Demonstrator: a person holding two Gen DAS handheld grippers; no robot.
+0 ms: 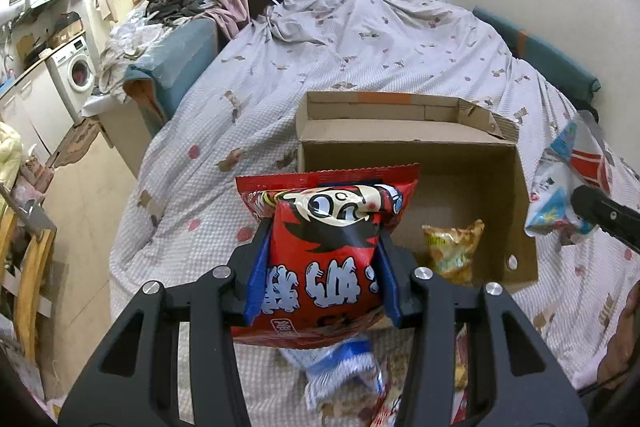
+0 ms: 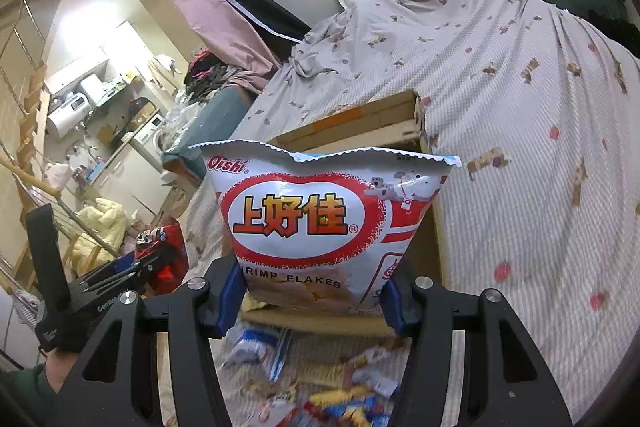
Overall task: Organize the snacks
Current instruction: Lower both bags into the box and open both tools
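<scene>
On the patterned bedsheet (image 1: 320, 39) an open cardboard box (image 1: 516, 187) containing one yellow snack pack (image 1: 454, 247) is placed, while a red snack bag (image 1: 328, 259) is clamped by the left gripper (image 1: 324, 267) fingers and an Oishi shrimp flakes bag (image 2: 320, 223) by the right gripper (image 2: 312, 291) fingers, both above loose snack packets (image 2: 320, 387).

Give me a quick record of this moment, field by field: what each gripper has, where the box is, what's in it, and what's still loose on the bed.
left gripper: shut on the red snack bag, held upright
right gripper: shut on the white shrimp flakes bag, held upright
cardboard box: open, on the bed, just beyond both bags
box contents: one yellow snack packet visible on its floor
loose snacks: a scattered pile on the bedcover below the grippers
task progress: both held bags not yet in the box
</scene>
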